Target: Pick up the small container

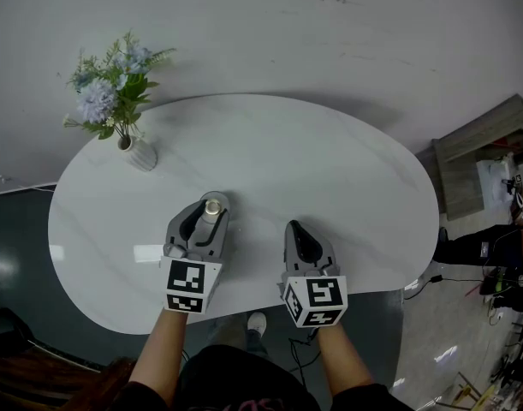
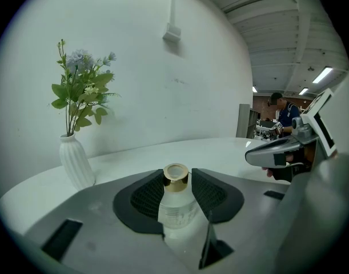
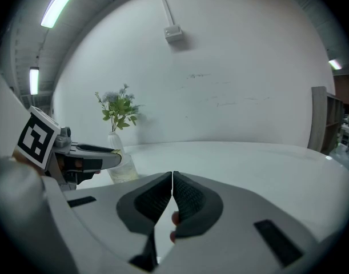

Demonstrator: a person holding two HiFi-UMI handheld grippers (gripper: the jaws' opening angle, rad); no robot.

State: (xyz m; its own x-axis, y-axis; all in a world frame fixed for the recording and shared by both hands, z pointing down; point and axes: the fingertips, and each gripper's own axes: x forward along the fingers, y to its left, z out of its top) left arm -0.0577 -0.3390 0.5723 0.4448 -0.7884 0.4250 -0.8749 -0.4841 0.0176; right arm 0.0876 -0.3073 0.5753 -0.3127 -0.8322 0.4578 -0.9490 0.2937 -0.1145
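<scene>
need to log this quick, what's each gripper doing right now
left gripper: closed on the bottle
right gripper: closed, empty

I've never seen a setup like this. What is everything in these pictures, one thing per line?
oval white marble-look table: one, white, middle of the head view
white ribbed vase: one, white, table's far left edge
blue-and-green flower bunch: one, in that vase
small frosted glass bottle with a gold cap: one, clear and gold, upright between the pads of the left claw
wooden shelf unit: one, grey-brown, right of the table
bystander: one, dark top, far behind the table
left claw: one, grey, pads apparently against the bottle's sides
right claw: one, grey, shut, empty
bare forearms: two, bottom of the head view
</scene>
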